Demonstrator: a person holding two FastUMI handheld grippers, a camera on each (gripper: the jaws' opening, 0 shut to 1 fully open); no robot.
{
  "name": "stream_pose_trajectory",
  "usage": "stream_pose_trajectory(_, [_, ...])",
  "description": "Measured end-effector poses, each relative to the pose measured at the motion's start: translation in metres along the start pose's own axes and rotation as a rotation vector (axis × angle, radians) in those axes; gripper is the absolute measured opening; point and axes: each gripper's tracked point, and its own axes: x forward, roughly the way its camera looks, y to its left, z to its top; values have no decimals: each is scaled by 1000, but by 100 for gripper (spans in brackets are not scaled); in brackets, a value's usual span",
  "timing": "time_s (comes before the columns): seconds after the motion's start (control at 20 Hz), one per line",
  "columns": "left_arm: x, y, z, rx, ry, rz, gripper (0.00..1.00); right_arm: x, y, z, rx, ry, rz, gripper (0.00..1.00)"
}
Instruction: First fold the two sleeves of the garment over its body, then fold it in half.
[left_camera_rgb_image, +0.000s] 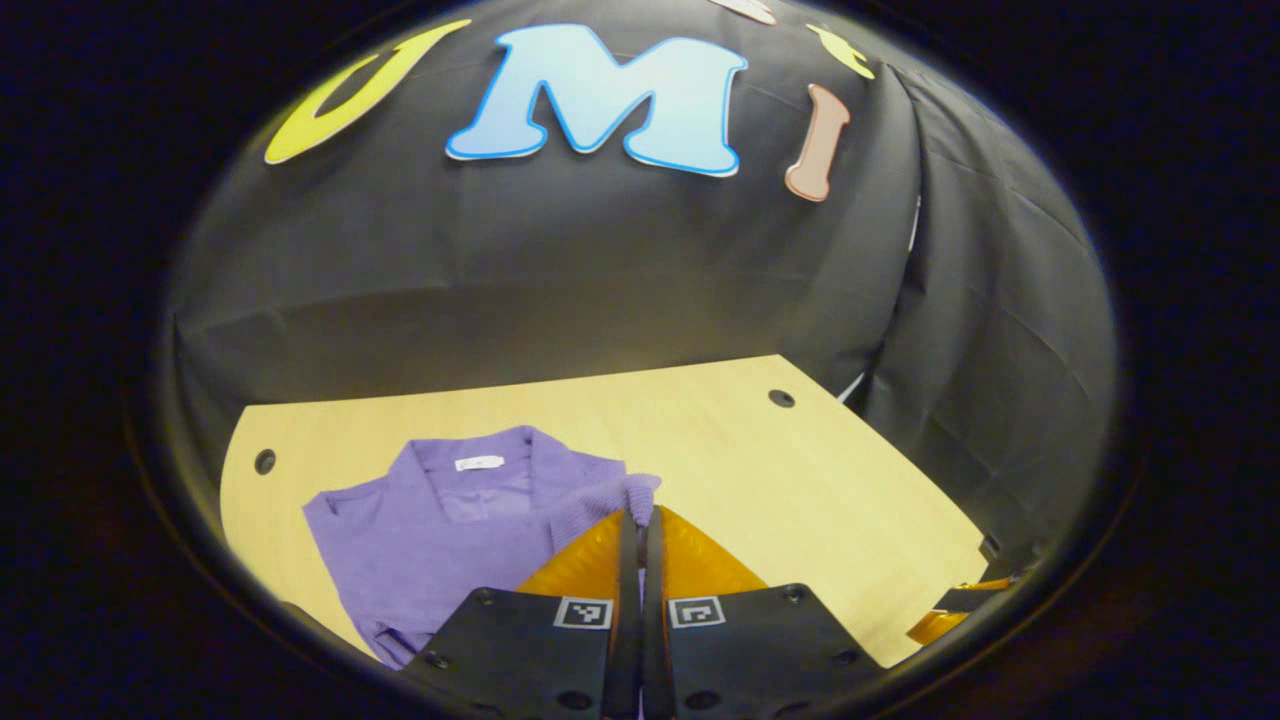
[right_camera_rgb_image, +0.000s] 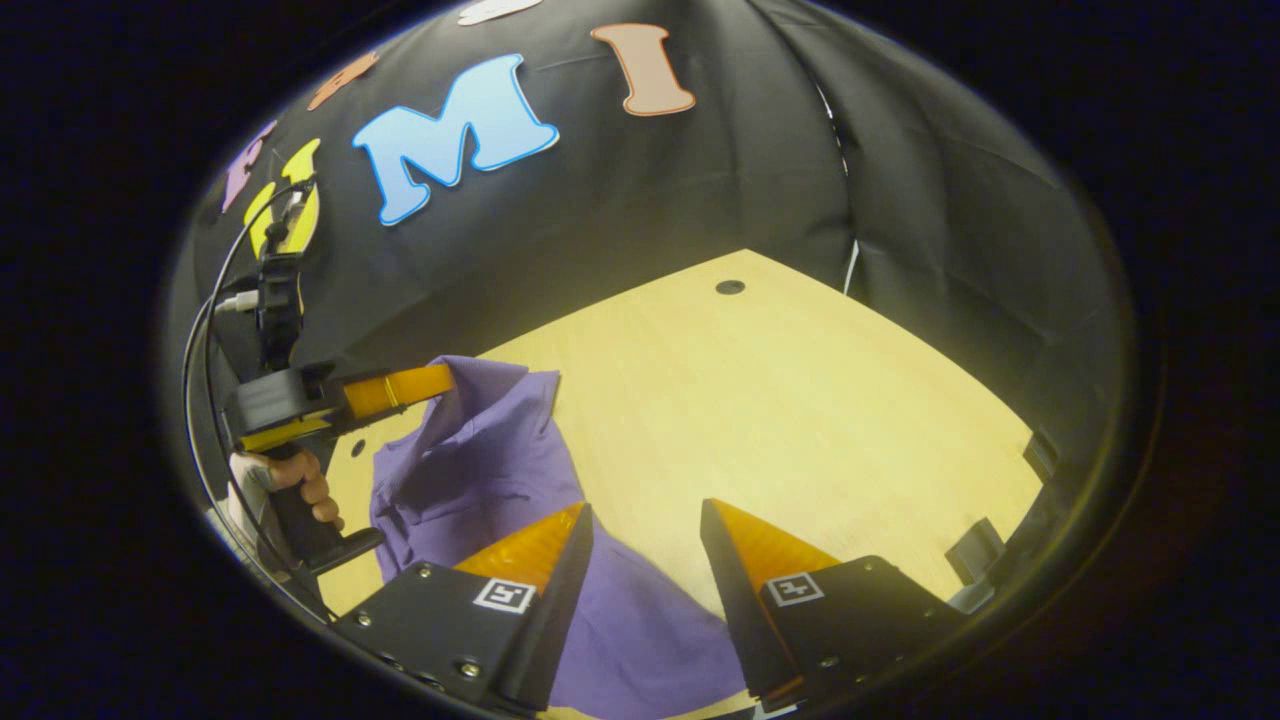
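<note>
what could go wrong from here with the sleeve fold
1. The left gripper pinches just the cuff edge of the purple garment, lifted off the table; the knit may slip out before it is laid over the body.
2. The right gripper is open above the garment's lower part, not pressing it, so the pull may drag the whole garment.
3. The fabric under the lifted sleeve looks bunched and may crease.

Left gripper (left_camera_rgb_image: 640, 515): fingers pressed together at bottom centre of left gripper view, pinching purple sleeve cuff (left_camera_rgb_image: 625, 492). Same gripper at left edge of right gripper view, raised, held level by hand (right_camera_rgb_image: 300, 480) on handle. Right gripper (right_camera_rgb_image: 645, 520): fingers spread wide, bottom centre of right gripper view, nothing between them.
</note>
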Motion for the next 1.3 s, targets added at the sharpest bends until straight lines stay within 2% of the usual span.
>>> stream_pose_trajectory(0.2, [10,-8,-15,-1,57,-13,7,2,1,2,3,3,8,69])
stream_pose_trajectory(0.25, [9,-13,-20,-20,76,-28,12,3,2,1,1,5,11,69])
stream_pose_trajectory(0.3, [6,-14,-23,-32,85,-38,14,4,2,1,-2,6,14,69])
stream_pose_trajectory(0.45, [2,-7,-26,-15,82,-25,48,6,7,-3,-6,19,31,69])
stream_pose_trajectory(0.5, [-1,-3,-27,-8,80,-20,54,8,8,-4,-10,22,34,69])
stream_pose_trajectory(0.8, [-39,30,-61,5,103,29,54,9,14,-18,-59,54,53,69])
stream_pose_trajectory(1.3, [-145,106,-176,-43,214,193,54,6,2,-88,-170,215,69,69])
